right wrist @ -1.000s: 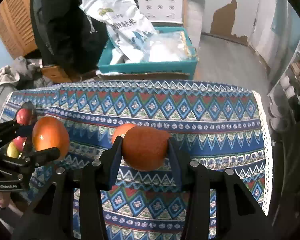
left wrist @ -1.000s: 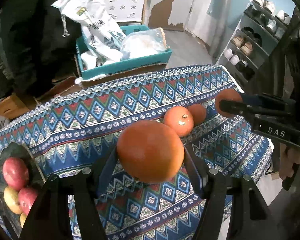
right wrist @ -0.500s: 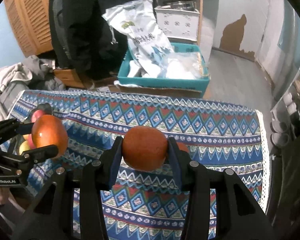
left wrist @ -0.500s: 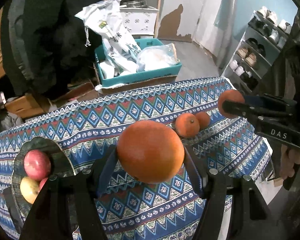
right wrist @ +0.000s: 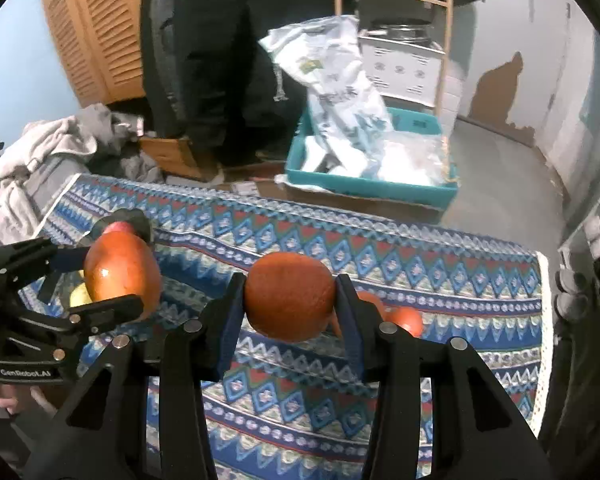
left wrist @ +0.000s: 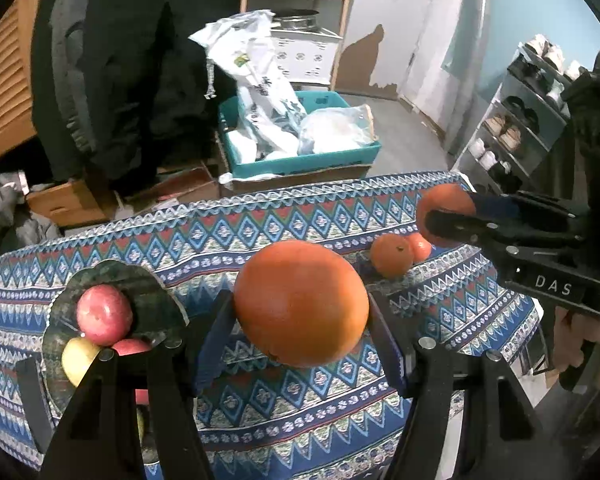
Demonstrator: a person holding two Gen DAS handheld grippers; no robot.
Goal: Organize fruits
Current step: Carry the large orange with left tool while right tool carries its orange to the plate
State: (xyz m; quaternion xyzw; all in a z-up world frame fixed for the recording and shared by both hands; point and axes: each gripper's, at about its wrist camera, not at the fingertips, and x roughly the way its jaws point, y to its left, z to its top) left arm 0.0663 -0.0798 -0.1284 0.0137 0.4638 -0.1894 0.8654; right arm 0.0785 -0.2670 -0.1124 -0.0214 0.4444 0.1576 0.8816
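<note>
My left gripper is shut on a large orange held above the patterned tablecloth. My right gripper is shut on a smaller orange, also held above the cloth. In the left wrist view the right gripper with its orange shows at the right. In the right wrist view the left gripper with its orange shows at the left. A dark plate at the left holds red apples and a yellow one. Two more oranges lie on the cloth.
Beyond the table's far edge stand a teal crate with white bags, a wooden shelf and a person in dark clothes. A shoe rack is at the right. A pile of grey clothes lies at the left.
Both grippers have risen and drawn back with their oranges, so more of the room shows. The fruit plate has come further into the left wrist view.
</note>
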